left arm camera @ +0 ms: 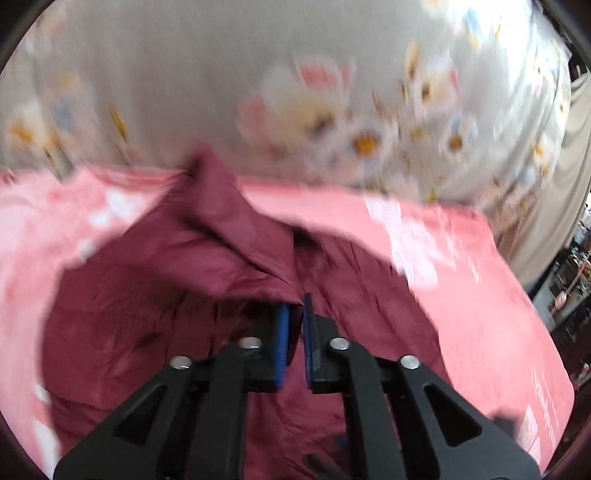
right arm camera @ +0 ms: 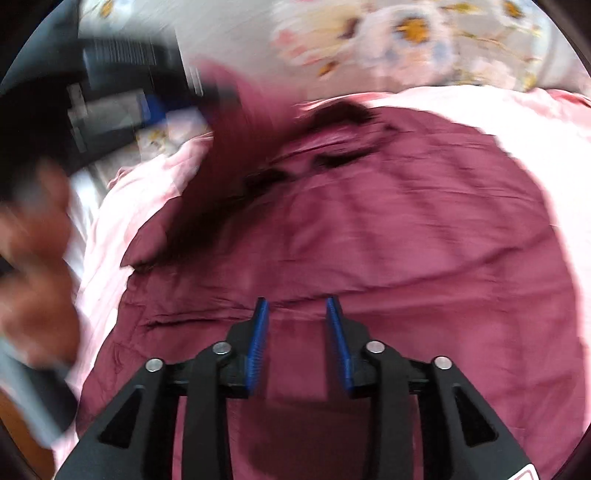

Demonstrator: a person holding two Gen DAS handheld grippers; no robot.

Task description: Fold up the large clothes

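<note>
A large maroon garment (right arm camera: 369, 229) lies spread on a pink bedsheet (right arm camera: 498, 110). In the left wrist view my left gripper (left arm camera: 296, 306) is shut on a fold of the maroon garment (left arm camera: 229, 229) and holds it lifted, so the cloth rises in a peak beyond the fingertips. In the right wrist view my right gripper (right arm camera: 295, 306) is open and empty, hovering just above the flat garment. The lifted fold shows blurred at upper left in that view, with the left gripper (right arm camera: 122, 85) and the person's hand (right arm camera: 33, 258) beside it.
A floral grey-white quilt (left arm camera: 332, 92) lies heaped along the far side of the bed and shows in the right wrist view (right arm camera: 406, 33) too. The pink bedsheet (left arm camera: 480, 295) ends at right, where dark furniture (left arm camera: 569, 288) stands.
</note>
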